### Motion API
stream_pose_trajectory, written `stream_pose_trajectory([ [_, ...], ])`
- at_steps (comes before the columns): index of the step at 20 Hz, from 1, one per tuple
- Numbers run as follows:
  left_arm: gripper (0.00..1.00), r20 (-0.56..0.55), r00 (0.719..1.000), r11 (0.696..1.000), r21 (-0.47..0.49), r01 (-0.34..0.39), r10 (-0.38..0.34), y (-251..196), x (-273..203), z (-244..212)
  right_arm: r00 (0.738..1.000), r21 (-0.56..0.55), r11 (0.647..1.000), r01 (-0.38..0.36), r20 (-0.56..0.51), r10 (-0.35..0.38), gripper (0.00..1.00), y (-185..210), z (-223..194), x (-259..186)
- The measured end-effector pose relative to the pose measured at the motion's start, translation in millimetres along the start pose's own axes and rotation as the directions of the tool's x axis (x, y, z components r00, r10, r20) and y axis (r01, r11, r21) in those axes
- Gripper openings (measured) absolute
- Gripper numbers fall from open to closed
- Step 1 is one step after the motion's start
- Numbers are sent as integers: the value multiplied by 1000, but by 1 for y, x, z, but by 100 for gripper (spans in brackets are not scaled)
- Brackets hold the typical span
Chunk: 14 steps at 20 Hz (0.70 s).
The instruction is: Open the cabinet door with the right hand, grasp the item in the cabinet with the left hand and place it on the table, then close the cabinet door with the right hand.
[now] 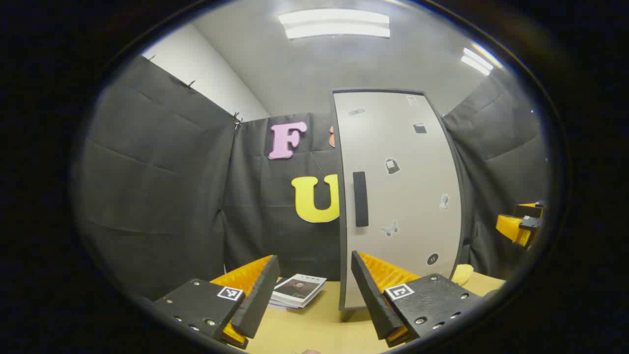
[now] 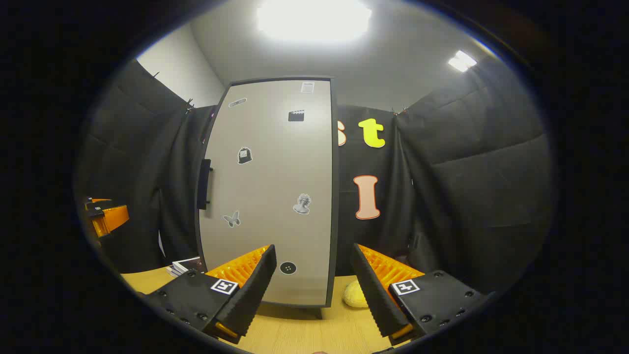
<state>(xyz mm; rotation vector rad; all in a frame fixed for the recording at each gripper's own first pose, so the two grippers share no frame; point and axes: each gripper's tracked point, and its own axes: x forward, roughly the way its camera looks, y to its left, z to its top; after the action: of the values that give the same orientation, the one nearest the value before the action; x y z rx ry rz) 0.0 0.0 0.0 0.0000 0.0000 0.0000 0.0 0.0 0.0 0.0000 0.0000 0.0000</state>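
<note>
Wooden table, shut cabinet: both grippers idle, door not yet opened

Near: left gripper (image 1: 312, 295) low centre of left gripper view, fingers spread wide, nothing between them. Right gripper (image 2: 312, 287) low centre of right gripper view, likewise wide apart and empty. Both apart from the cabinet, above the table (image 1: 314, 329).

Mid: booklets (image 1: 300, 290) flat on table, lower centre of left gripper view, just left of the cabinet base. Yellow soft lump (image 2: 355, 295) on table at lower right of the door in right gripper view; identity unclear.

Far: cabinet door (image 2: 275, 196) closed, upright, stickers on its face. Dark vertical handle (image 1: 360, 198) on door's left edge, centre of left gripper view. Item inside hidden behind door; cannot tell what or where.

Risks, judged:
- Handle narrow; off-centre approach by right gripper likely to slip off.
- Door swing may be blocked by left gripper if parked close.
- Light freestanding cabinet may slide or tip on a hard pull.
- Blind reach by left gripper may knock unseen item over.
</note>
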Motion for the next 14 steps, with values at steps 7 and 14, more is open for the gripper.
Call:
stream_pose_trajectory([
  [7, 89, -20, 1000, 1000, 12, 8, -8, 1, 0, -2, 1000, 25, 1000, 17, -14, -17, 97, -9, -1, -2],
  [14, 89, -8, 1000, 1000, 27, 4, -4, 6, -4, 3, 999, 32, 999, -5, -33, 6, 97, 1, 0, 0],
])
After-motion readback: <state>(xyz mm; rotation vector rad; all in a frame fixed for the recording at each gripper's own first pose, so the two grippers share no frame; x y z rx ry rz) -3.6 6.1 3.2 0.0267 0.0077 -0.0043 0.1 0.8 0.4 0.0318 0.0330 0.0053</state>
